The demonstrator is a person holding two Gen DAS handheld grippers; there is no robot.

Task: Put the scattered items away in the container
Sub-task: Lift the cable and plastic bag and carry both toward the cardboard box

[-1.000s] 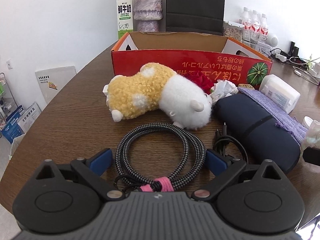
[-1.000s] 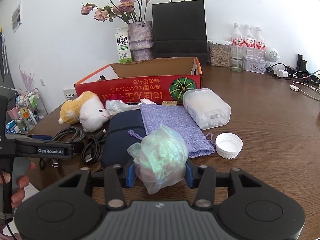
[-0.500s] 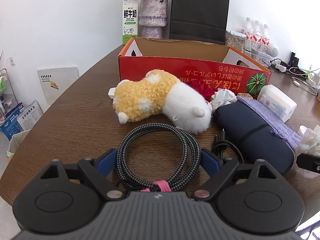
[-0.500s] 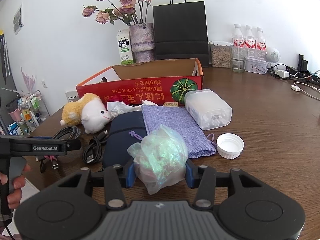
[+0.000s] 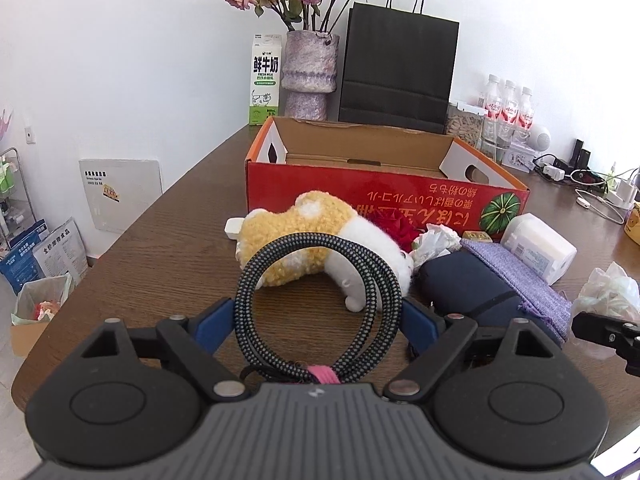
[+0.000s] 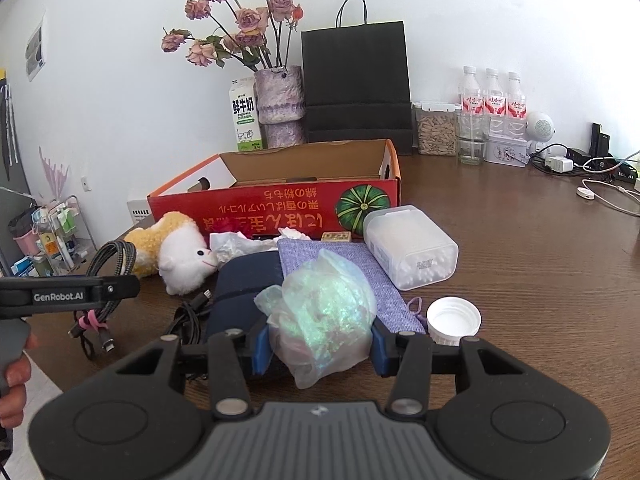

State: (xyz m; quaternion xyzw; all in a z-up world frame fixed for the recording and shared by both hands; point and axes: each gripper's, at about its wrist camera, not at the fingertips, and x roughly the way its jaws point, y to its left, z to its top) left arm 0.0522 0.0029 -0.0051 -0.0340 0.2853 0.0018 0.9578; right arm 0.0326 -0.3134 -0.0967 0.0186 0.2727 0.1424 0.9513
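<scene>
Left wrist view: left gripper (image 5: 318, 322) clamps a coiled black-and-white braided cable (image 5: 316, 300), lifted before the red cardboard box (image 5: 384, 200) on the brown wooden table (image 5: 168, 240); right gripper (image 6: 318, 346) clasps a crumpled iridescent plastic bag (image 6: 320, 312).

Open-topped red carton (image 5: 384, 204) with nothing visible inside above its near wall. Crowded along that wall: plush toy (image 5: 304, 236), crumpled tissue (image 5: 436, 240), navy pouch (image 5: 468, 292), purple cloth bag (image 5: 516, 276), cotton-swab box (image 5: 536, 248). Behind the carton: vase (image 5: 310, 76), milk carton (image 5: 266, 80), black paper bag (image 5: 400, 72). Bare tabletop (image 5: 172, 240) left of the carton.
</scene>
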